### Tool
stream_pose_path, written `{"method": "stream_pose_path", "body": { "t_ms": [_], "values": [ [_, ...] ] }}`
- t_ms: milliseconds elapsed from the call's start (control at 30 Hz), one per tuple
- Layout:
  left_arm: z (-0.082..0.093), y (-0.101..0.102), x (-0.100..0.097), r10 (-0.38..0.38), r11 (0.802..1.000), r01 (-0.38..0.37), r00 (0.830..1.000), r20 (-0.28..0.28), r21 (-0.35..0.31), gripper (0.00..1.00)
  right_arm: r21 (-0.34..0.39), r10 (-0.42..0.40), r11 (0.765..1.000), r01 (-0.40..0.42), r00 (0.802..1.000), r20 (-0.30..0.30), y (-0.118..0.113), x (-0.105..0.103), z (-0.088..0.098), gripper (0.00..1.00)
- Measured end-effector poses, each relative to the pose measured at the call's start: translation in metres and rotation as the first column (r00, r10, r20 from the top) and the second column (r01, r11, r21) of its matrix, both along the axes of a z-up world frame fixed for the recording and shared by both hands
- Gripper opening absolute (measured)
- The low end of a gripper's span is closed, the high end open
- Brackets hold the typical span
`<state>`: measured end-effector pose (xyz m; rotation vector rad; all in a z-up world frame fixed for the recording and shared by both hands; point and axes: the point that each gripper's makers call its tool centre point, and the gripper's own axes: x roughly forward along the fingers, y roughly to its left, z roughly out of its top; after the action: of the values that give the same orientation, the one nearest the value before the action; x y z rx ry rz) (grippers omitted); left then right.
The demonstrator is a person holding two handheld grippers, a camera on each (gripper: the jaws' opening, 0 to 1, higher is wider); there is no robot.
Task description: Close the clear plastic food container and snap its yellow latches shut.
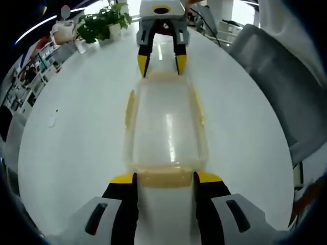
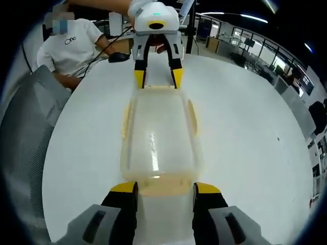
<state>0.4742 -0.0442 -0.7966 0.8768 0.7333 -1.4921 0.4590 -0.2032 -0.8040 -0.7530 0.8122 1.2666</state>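
Note:
The clear plastic container (image 1: 166, 122) lies lengthwise on the white table (image 1: 76, 153), with its lid on top. My left gripper (image 1: 166, 177) stands open at its near end, one jaw on each side of the yellow end latch (image 1: 166, 178). At the far end my right gripper (image 1: 161, 63) faces me, open, its tips at the other end latch. In the right gripper view the container (image 2: 158, 138) runs from my right gripper (image 2: 166, 187) and its yellow latch (image 2: 163, 186) to the left gripper (image 2: 156, 77). The yellow side latches (image 1: 130, 108) flare outward.
A potted plant (image 1: 102, 23) stands at the table's far edge. A grey mesh chair (image 1: 286, 81) is drawn up beside the table. A seated person in a white shirt (image 2: 71, 48) is behind the left gripper, beside another grey chair (image 2: 25, 138).

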Motion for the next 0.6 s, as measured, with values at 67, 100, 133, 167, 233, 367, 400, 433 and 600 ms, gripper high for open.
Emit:
{"method": "stream_pose_path", "body": {
  "t_ms": [67, 100, 133, 167, 233, 367, 400, 433, 600],
  "values": [
    [0.0001, 0.0002, 0.0013, 0.004, 1.0, -0.004, 1.0, 0.002, -0.002, 0.43, -0.001, 0.001, 1.0, -0.001, 1.0, 0.0, 0.0001, -0.0001, -0.0006, 0.4],
    [0.0, 0.0002, 0.0011, 0.005, 1.0, -0.005, 1.0, 0.0, -0.003, 0.43, -0.002, -0.001, 1.0, 0.001, 1.0, -0.005, -0.0002, -0.0005, -0.0009, 0.4],
    [-0.0002, 0.0003, 0.0007, 0.003, 1.0, -0.003, 1.0, -0.003, -0.005, 0.43, -0.001, -0.001, 1.0, 0.001, 1.0, -0.005, 0.0004, -0.0006, -0.0003, 0.4],
    [-0.0004, 0.0005, 0.0, 0.003, 1.0, -0.003, 1.0, -0.008, -0.006, 0.42, -0.001, 0.0, 1.0, 0.0, 1.0, -0.003, 0.0004, -0.0002, -0.0001, 0.41],
    [-0.0004, 0.0009, -0.0001, 0.0, 1.0, 0.0, 1.0, -0.009, -0.005, 0.43, -0.002, 0.011, 1.0, -0.011, 1.0, -0.006, 0.0009, -0.0007, -0.0005, 0.4],
    [-0.0013, 0.0002, -0.0004, -0.005, 1.0, 0.005, 1.0, -0.021, -0.002, 0.43, -0.003, 0.015, 1.0, -0.015, 1.0, -0.013, 0.0013, -0.0012, -0.0006, 0.39],
    [-0.0018, 0.0, -0.0002, -0.002, 1.0, 0.002, 1.0, -0.026, -0.002, 0.43, -0.001, 0.017, 1.0, -0.017, 1.0, -0.016, 0.0017, -0.0012, -0.0006, 0.39],
    [-0.0018, -0.0002, 0.0004, -0.003, 1.0, 0.003, 1.0, -0.027, -0.002, 0.43, 0.001, 0.016, 1.0, -0.016, 1.0, -0.021, 0.0019, -0.0012, -0.0009, 0.39],
    [-0.0022, -0.0005, 0.0007, -0.003, 1.0, 0.003, 0.999, -0.035, -0.003, 0.44, 0.0, 0.026, 1.0, -0.026, 0.999, -0.036, 0.0025, -0.0023, -0.0017, 0.38]
  ]
}}
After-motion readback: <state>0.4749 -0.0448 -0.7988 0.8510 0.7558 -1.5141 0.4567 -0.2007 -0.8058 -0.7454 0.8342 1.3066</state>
